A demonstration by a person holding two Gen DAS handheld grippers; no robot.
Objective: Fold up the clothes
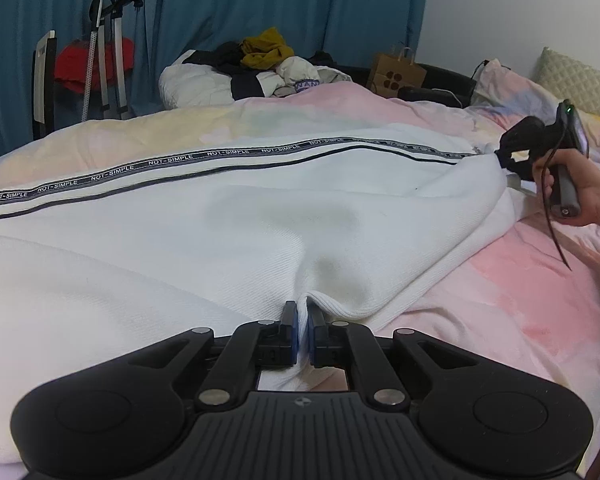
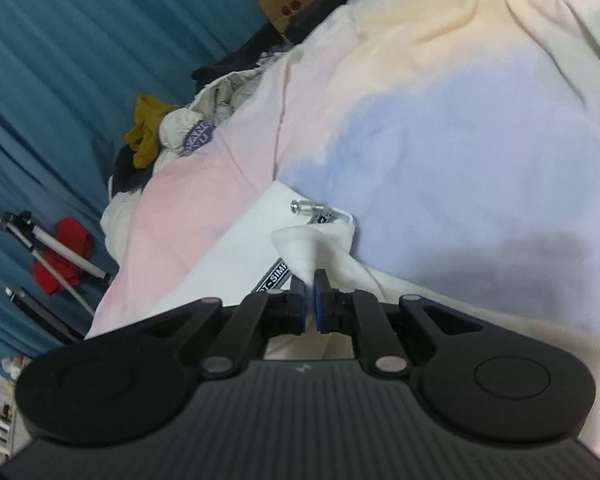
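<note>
Both tools clamped on the white garment: left tool at its 6 o'clock edge, right tool pinching the 3 o'clock end, so you're mid-fold w/ cloth taut; lift both together.

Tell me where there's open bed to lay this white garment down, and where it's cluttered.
Bare duvet lies open right of the white garment, below the right tool. A free pastel strip runs between the garment's striped edge and the clothes pile. It's crowded at the far edge: that pile, a paper bag, and pillows far right.
</note>
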